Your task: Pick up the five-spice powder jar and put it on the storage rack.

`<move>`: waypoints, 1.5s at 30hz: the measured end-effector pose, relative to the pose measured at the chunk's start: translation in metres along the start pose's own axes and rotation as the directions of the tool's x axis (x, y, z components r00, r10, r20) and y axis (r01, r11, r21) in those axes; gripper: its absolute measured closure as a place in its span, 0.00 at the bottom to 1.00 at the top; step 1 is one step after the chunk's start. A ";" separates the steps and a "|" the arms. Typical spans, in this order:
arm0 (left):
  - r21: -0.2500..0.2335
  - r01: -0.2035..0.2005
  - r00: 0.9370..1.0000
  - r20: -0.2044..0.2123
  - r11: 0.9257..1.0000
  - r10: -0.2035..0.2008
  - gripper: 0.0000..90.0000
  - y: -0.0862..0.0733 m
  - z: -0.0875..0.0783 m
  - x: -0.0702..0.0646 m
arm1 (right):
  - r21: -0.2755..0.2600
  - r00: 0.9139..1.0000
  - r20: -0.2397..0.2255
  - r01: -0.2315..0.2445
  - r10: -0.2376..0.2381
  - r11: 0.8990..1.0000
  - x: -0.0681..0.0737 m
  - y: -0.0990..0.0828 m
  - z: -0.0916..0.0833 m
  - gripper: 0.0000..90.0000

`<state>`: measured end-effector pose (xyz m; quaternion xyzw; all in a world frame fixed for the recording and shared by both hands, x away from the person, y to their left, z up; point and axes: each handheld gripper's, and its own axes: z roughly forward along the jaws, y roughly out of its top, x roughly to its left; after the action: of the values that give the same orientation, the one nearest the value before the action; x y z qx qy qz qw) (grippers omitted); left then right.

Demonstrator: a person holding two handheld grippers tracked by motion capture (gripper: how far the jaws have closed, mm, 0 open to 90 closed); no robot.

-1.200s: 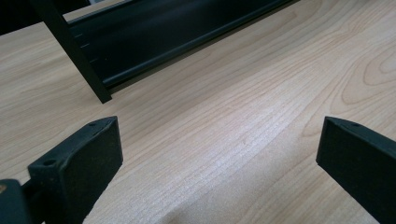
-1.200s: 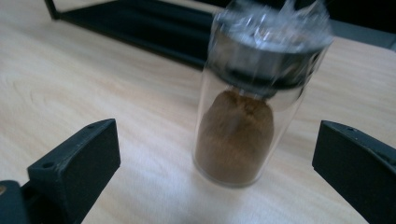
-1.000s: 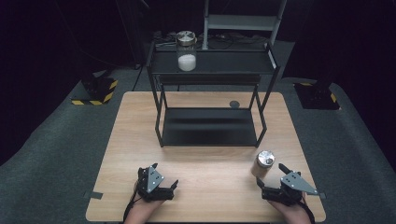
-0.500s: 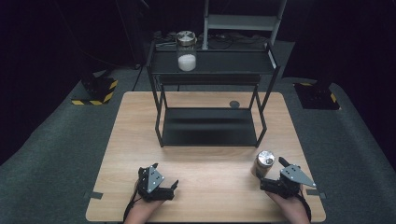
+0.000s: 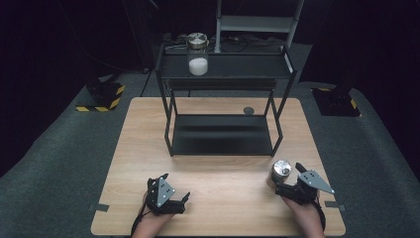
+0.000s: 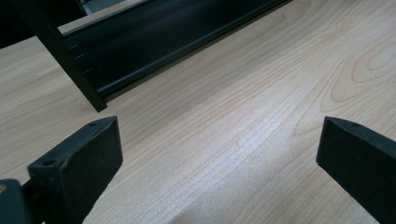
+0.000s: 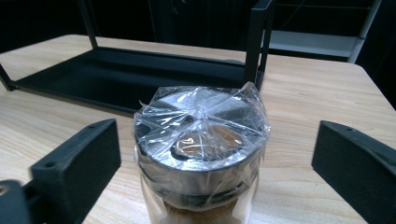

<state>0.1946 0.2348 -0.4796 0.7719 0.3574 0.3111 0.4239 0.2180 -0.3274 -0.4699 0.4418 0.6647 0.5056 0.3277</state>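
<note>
1. Fingers of both tools stand wide apart in the high view. The right gripper (image 5: 288, 184) sits at the near right of the pale wooden table (image 5: 124, 148) with its tips just beside a small glass jar with a plastic-wrapped metal lid (image 5: 280, 171); I cannot tell from here whether they touch it. The left gripper (image 5: 174, 191) rests at the near left, holding nothing. A black metal two-tier shelf rack (image 5: 223, 141) stands mid-table, and on its upper tier is a clear glass jar with a metal lid (image 5: 197, 54), roughly half full of something white.

2. From the left gripper view, the black foam pads (image 6: 91, 156) are spread wide with only bare wood between them; the rack's lower tray and one leg lie ahead.

3. From the right gripper view, the wrapped jar (image 7: 201, 149) stands between the open pads (image 7: 81, 161), apart from both, with a brown granular fill visible below the lid.

4. Risks, as I judge them: the wrap looks slick, so a grip on the lid could slip; closing off-centre could tip the upright jar; a lift toward the rack could clip its frame.
</note>
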 end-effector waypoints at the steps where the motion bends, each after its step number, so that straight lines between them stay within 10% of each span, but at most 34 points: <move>1: 0.000 0.000 1.000 -0.001 1.000 0.000 0.01 0.000 0.000 0.000 | -0.001 1.000 -0.005 -0.007 0.007 1.000 -0.001 -0.001 0.001 0.04; 17: -0.001 -0.002 1.000 -0.012 1.000 0.002 0.01 0.000 0.000 -0.002 | -0.059 0.996 -0.090 -0.004 -0.001 0.998 -0.016 -0.016 0.004 0.35; 45: -0.003 0.008 1.000 0.009 1.000 -0.008 0.01 -0.001 -0.001 0.002 | -0.103 0.995 -0.091 0.039 -0.049 0.994 -0.008 -0.006 -0.003 0.38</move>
<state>0.1950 0.2369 -0.4796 0.7711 0.3582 0.3066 0.4279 0.2172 -0.3360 -0.4746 0.3856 0.6625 0.5514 0.3292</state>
